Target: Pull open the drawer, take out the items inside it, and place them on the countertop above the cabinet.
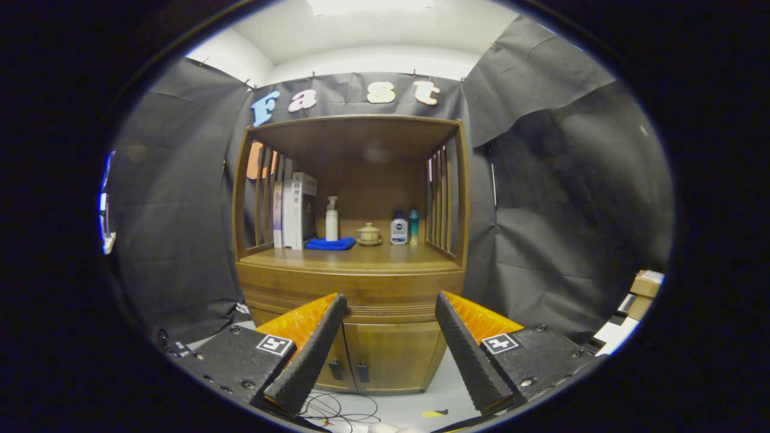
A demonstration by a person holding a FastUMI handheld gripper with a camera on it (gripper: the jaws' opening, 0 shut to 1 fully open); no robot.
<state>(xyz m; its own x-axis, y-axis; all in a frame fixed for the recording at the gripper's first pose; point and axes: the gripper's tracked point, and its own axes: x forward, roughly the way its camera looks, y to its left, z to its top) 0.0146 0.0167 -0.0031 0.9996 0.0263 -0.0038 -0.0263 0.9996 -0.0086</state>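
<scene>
The tool (391, 300) stands wide, its two fingers spread apart and holding nothing, aimed at the wooden cabinet (355, 361) beyond them. The drawer (352, 291), closed, runs across at 12 o'clock just past the fingertips, under the surface (361, 257). On that surface sit books (295, 210) at 10 o'clock, a blue cloth (329, 243) with a white spray bottle (331, 219) behind it, a small lidded cup (369, 234), and two bottles (404, 227) at 1 o'clock; the cabinet's two doors (373, 358) show between the fingers.
</scene>
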